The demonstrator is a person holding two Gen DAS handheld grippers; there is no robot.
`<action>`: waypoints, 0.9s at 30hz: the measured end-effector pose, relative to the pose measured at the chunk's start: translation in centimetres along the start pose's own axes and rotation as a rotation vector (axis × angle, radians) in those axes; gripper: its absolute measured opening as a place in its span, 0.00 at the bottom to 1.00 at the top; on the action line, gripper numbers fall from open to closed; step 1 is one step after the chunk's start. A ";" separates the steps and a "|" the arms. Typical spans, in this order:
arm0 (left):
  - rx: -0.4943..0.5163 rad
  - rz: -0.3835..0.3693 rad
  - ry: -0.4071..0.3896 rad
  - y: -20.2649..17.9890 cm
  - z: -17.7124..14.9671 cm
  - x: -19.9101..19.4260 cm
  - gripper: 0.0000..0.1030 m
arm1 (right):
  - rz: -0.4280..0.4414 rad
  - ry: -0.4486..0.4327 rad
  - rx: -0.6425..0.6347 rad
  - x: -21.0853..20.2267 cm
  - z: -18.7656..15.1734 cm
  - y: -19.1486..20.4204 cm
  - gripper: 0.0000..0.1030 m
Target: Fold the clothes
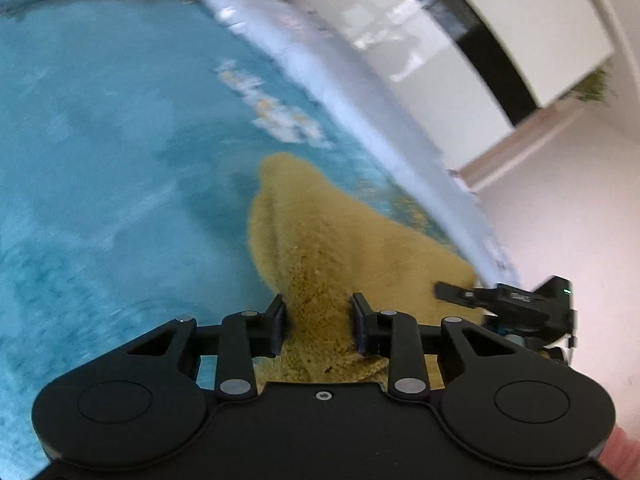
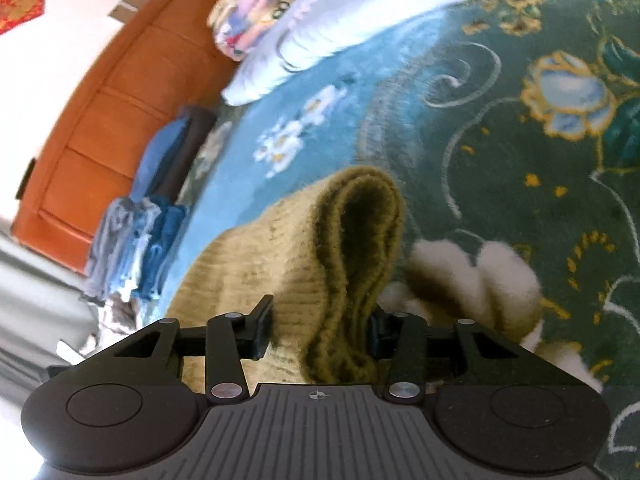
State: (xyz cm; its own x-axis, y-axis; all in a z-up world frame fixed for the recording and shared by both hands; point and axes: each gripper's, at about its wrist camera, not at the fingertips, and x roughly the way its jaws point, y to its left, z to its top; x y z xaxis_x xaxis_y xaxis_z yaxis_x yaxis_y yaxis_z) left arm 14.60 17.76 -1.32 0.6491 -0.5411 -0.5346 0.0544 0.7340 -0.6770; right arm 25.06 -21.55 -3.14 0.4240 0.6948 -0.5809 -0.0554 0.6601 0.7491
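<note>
A mustard-yellow fuzzy garment hangs lifted above the blue patterned bedspread. My left gripper is shut on a bunched edge of it. To its right, my right gripper holds another edge of the same cloth. In the right wrist view, my right gripper is shut on the garment. A thick olive fold stands up beside the right finger. White fluffy fabric lies just to the right; I cannot tell whether it is part of the garment.
A stack of folded blue and grey clothes lies along the orange wooden headboard. A white duvet and a colourful quilt sit at the bed's far end. The bed's edge runs beside a white cabinet.
</note>
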 end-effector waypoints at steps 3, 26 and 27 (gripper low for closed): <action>-0.011 0.011 0.009 0.5 0.4 0.5 0.34 | -0.009 0.027 -0.006 0.2 0.3 -0.5 0.48; 0.103 -0.009 0.203 0.6 6.1 7.5 0.77 | 0.092 -0.028 0.150 -1.7 -3.4 -2.9 0.75; 0.111 -0.022 0.206 0.5 6.1 7.8 0.77 | 0.100 -0.024 0.148 -1.3 -3.1 -2.8 0.74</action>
State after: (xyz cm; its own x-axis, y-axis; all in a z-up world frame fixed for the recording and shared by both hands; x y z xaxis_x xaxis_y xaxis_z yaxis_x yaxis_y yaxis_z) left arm 24.33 16.46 -2.71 0.4789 -0.6213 -0.6201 0.1572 0.7557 -0.6358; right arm 21.91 -23.40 -5.44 0.4447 0.7466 -0.4948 0.0346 0.5377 0.8424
